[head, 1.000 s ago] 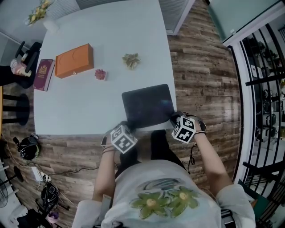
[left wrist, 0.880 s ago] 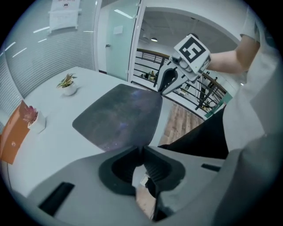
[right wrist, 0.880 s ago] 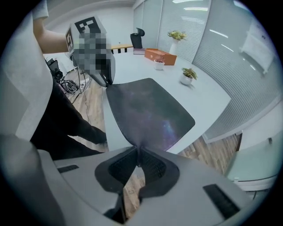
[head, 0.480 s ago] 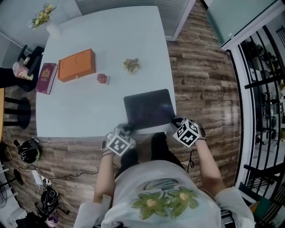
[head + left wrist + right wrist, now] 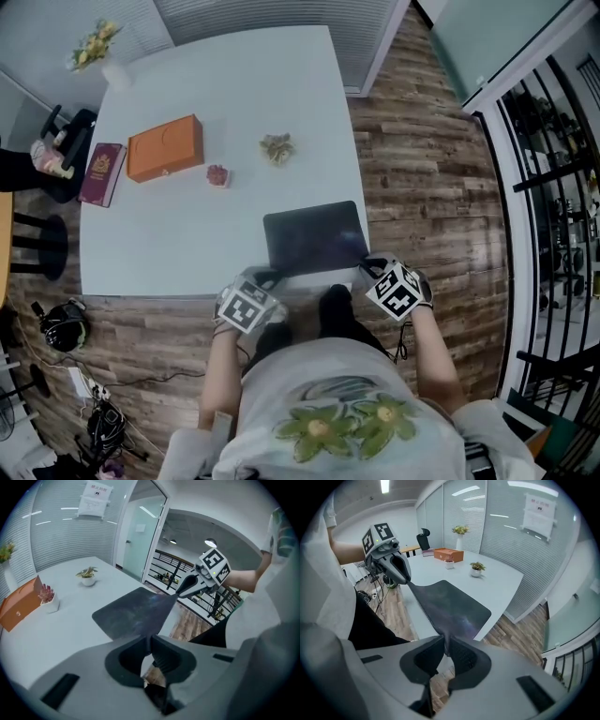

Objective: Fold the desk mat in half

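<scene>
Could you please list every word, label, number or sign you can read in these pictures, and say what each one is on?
No text here is legible.
Notice on the glass wall: a red heading and lines of print, too small and blurred to read.
Maroon book: a gold mark on the cover, too small to read.
Marker cubes: black-and-white square patterns only, no words.

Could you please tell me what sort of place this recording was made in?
Probably an office meeting room: a large white table, striped glass partition walls, a glass door, and an office chair beyond the table.
</scene>
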A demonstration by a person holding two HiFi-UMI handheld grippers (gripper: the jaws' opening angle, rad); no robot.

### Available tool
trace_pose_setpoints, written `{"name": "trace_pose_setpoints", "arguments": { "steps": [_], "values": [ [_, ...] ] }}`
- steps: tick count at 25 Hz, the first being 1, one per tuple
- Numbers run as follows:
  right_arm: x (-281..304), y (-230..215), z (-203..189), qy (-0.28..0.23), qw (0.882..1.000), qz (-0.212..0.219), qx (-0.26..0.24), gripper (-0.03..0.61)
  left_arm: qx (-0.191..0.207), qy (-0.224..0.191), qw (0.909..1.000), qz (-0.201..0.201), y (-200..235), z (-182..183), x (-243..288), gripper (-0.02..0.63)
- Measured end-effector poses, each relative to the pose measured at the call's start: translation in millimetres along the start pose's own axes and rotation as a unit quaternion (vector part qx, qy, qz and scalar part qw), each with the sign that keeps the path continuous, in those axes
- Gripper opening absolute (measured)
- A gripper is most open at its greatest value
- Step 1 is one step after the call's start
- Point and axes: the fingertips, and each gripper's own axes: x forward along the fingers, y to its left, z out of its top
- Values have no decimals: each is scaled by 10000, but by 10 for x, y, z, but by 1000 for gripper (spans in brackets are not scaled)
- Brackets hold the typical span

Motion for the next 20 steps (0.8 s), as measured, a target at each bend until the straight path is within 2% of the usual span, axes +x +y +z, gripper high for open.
{"name": "trace_pose_setpoints", "arguments": {
  "steps": [11, 20],
  "values": [
    [-87, -147, 144, -329, 9992, -52, 234, 54, -103, -370, 9991, 192, 158, 218, -88, 43],
    [-116, -266, 260, -531, 9984, -67, 177, 52, -244, -583, 9972, 402, 284, 367, -144, 43]
  ]
}}
